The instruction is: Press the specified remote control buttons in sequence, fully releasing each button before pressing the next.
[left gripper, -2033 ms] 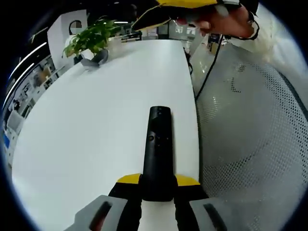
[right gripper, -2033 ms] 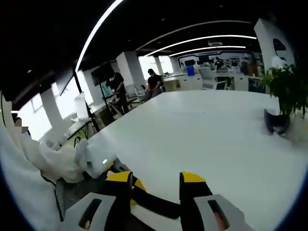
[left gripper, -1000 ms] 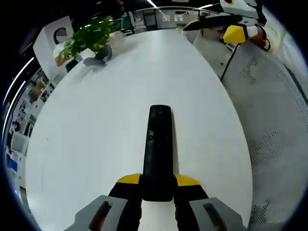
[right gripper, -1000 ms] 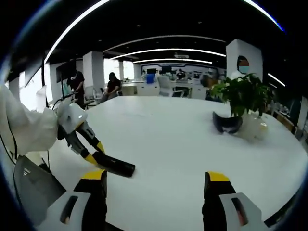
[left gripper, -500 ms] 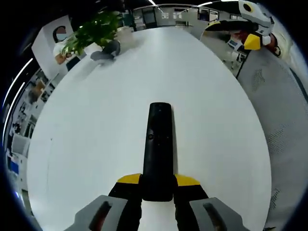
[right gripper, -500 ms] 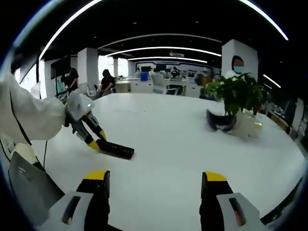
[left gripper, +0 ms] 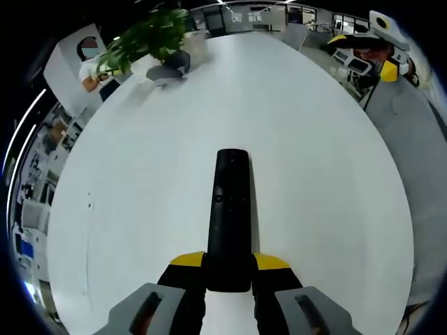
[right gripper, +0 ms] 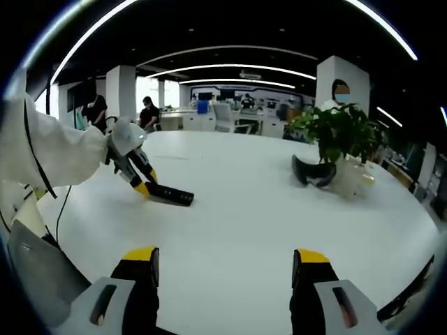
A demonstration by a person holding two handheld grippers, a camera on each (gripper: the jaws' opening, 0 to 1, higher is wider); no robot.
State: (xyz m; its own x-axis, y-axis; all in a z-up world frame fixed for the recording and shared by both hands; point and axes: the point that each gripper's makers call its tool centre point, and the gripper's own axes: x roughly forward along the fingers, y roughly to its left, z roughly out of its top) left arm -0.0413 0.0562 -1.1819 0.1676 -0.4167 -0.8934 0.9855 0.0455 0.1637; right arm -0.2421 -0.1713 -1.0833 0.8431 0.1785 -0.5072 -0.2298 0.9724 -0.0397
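Left gripper (left gripper: 228,269) pinches the black remote control (left gripper: 229,216) over the white table (left gripper: 126,195). Right gripper (right gripper: 223,276), jaws spread, well apart from it; no button press evident yet.

A large white table (right gripper: 265,209) stands in an open office under curved ceiling light strips (right gripper: 230,68).

Bright ceiling strip lights; sharp centre, fisheye-warped edges.
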